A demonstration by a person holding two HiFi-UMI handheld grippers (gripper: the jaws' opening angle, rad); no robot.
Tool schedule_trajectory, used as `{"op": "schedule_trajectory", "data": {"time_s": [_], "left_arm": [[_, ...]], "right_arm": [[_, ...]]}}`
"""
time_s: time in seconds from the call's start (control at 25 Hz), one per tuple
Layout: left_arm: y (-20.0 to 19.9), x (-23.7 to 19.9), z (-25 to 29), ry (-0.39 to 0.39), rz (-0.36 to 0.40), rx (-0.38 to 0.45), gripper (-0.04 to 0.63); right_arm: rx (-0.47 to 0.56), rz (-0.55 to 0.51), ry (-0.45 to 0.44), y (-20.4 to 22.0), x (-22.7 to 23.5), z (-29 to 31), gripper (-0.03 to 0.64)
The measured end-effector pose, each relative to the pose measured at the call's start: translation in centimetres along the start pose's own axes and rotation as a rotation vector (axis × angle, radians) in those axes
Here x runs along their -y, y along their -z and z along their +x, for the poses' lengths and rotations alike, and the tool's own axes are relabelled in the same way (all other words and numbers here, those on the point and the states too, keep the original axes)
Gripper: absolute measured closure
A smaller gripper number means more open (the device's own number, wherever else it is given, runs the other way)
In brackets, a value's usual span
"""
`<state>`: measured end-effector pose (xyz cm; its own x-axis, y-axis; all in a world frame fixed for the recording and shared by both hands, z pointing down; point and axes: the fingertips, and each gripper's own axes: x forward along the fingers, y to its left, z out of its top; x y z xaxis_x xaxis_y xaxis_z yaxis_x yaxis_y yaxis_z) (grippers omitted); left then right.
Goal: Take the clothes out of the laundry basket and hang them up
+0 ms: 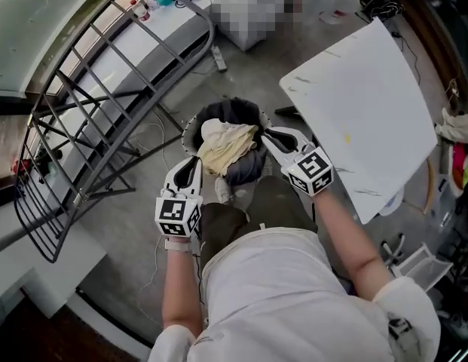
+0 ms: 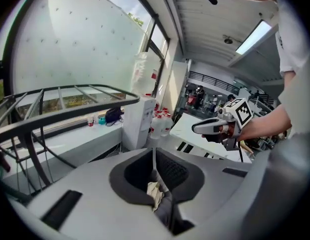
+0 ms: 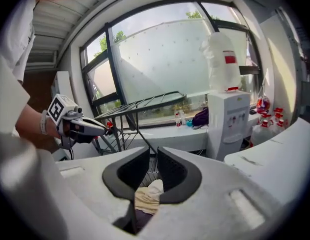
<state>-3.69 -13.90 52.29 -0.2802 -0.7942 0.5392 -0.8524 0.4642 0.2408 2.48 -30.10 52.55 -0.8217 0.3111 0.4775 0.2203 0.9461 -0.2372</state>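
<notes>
My left tool (image 1: 194, 162) has its jaws pressed together, empty; my right tool (image 1: 268, 135) has them slightly apart, nothing gripped. The clothes (image 1: 227, 146) sit heaped in the laundry basket (image 1: 190, 129), between both tools, just ahead of their tips.

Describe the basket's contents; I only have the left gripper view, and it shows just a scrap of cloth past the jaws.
Observer: Head view: the laundry basket holds a cream garment lying on a grey garment.
Operator: Report the other jaws.
Observer: In its own view the right gripper shows a narrow gap, with nothing pinched.
Operator: Say where both sit.
Observer: Head view: the left gripper is at the basket's near-left side, the right at its right side.
</notes>
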Motion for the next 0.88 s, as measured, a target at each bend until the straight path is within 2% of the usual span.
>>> {"op": "schedule_trajectory", "data": {"time_s": [0.16,0.28,0.44,0.68,0.88], "left_arm": [[4.1,-0.9,1.4,-0.070,-0.089,-0.068,0.578],[7.6,-1.6,2.5,-0.110,-0.140,-0.129,0.501],[12.3,-2.1,4.2,-0.144,-0.183,-0.210,0.458],[19.0,-2.3,6.5,-0.178,-0.268,-0.290,0.418],[25.3,-3.1,8.9,-0.208,-0.338,-0.352,0.382]], "right_arm": [[-0.133,-0.044,-0.089,3.8,1.1,3.6,0.578],[-0.220,-0.058,-0.150,6.9,1.3,6.0,0.572],[-0.329,-0.098,-0.213,11.3,1.4,8.7,0.560],[-0.482,-0.165,-0.285,17.6,1.9,12.2,0.532],[-0.566,-0.241,-0.318,22.2,2.8,15.6,0.492]]}}
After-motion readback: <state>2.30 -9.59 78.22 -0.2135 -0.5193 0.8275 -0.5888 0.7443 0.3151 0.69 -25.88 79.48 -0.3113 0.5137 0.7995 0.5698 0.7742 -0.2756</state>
